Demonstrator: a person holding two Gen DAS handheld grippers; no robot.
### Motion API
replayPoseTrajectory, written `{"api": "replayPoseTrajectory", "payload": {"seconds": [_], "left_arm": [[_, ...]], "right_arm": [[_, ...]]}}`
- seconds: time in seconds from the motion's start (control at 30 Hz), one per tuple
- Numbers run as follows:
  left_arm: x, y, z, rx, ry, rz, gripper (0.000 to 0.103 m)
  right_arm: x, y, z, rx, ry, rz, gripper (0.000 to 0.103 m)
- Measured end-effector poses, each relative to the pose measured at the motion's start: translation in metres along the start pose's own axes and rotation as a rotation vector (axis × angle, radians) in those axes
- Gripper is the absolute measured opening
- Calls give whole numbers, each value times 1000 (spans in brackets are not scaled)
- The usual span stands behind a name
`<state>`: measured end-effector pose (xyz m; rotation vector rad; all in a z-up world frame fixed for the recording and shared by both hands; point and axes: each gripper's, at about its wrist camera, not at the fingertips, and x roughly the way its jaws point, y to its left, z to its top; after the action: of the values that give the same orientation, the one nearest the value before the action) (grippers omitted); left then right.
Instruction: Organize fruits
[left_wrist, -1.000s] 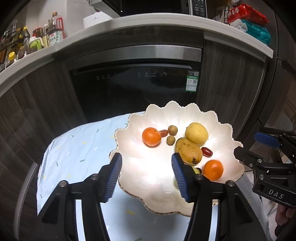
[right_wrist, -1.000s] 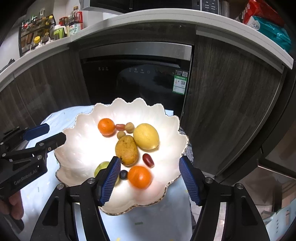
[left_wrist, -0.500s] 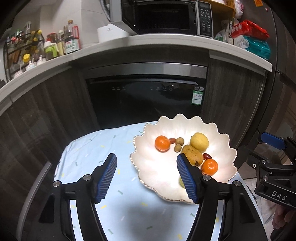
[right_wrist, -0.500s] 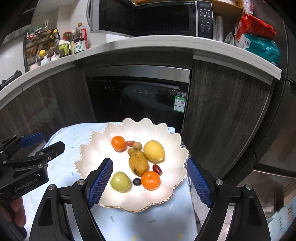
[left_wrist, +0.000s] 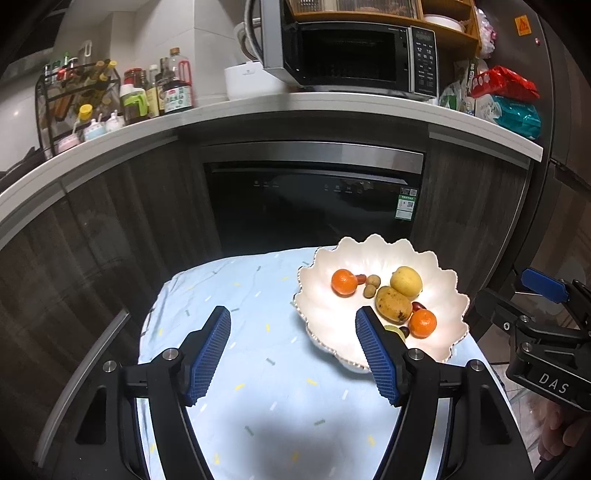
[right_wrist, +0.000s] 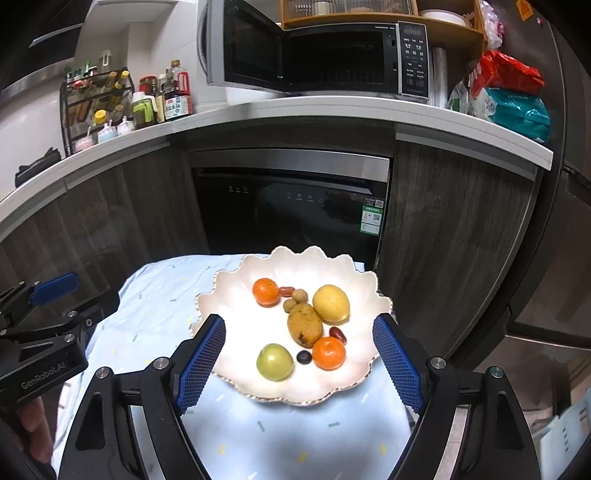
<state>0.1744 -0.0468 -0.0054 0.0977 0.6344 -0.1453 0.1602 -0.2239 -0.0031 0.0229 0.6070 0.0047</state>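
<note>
A dark kitchen unit with a pale countertop (right_wrist: 332, 107) is standing behind everything, a built-in black oven (right_wrist: 291, 210) sitting directly behind the scalloped white bowl (right_wrist: 229, 291) and a microwave (right_wrist: 321, 55) with its door hanging open sitting above that, bottles (right_wrist: 162, 98) crowding the counter to its left. In front of the oven, a light blue cloth-covered table (left_wrist: 258, 295) is carrying the bowl toward its right side. Inside the bowl are lying a yellow lemon (right_wrist: 331, 304), a brownish mango (right_wrist: 304, 324), a green fruit (right_wrist: 275, 362), two oranges (right_wrist: 328, 352), two red dates and some small round fruits. The right gripper (right_wrist: 299, 360) is hovering over the bowl's near rim, jaws spread wide and gripping nothing. The left gripper (left_wrist: 291, 350) is hovering left of the bowl above bare cloth, its jaws opening with nothing between them
</note>
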Motion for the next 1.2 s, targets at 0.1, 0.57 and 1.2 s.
{"api": "replayPoseTrajectory", "payload": {"seconds": [0.1, 0.57, 1.2], "left_arm": [[-12, 5, -6, -8, -4, 8, 69], [-65, 19, -48, -38, -16, 57, 69], [-104, 27, -91, -75, -22, 114, 69]], "right_arm": [[-10, 5, -4, -2, -7, 1, 83], [-54, 23, -39, -17, -37, -5, 83], [-86, 30, -71, -14, -65, 1, 83]]}}
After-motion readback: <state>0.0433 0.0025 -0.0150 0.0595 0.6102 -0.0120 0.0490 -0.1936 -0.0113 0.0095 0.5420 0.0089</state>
